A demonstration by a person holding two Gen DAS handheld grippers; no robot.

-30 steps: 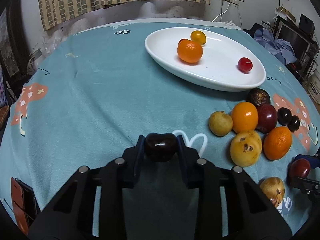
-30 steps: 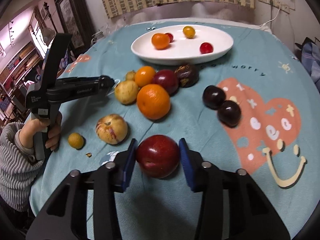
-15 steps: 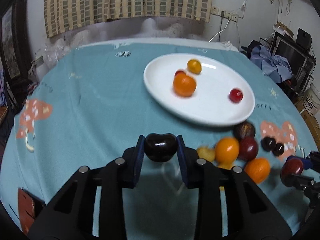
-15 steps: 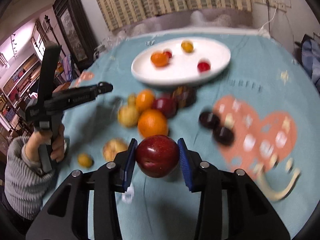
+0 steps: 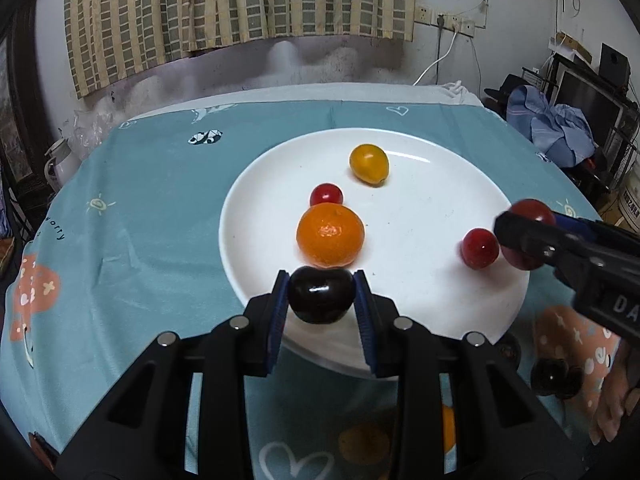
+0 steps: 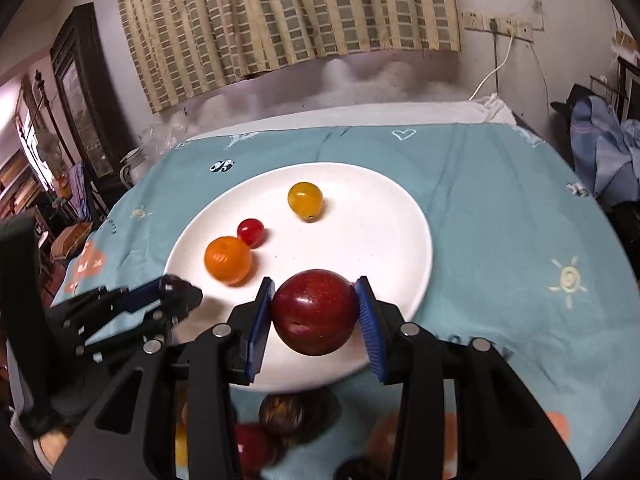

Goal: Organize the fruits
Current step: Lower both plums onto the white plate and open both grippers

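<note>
A dark, glossy plum is pinched between the blue ribbed pads of the left tool, held over the near rim of the white plate. A larger red plum is clamped in the right tool, also above the plate's near edge.

Already lying on the smooth glazed plate: a dimpled orange, a yellow oval tomato and two shiny cherry tomatoes.

Risk, as judged: round, slick fruit released from height could roll off the shallow rim onto the teal cloth of the counter, or knock the orange; the two tools could also collide.
</note>
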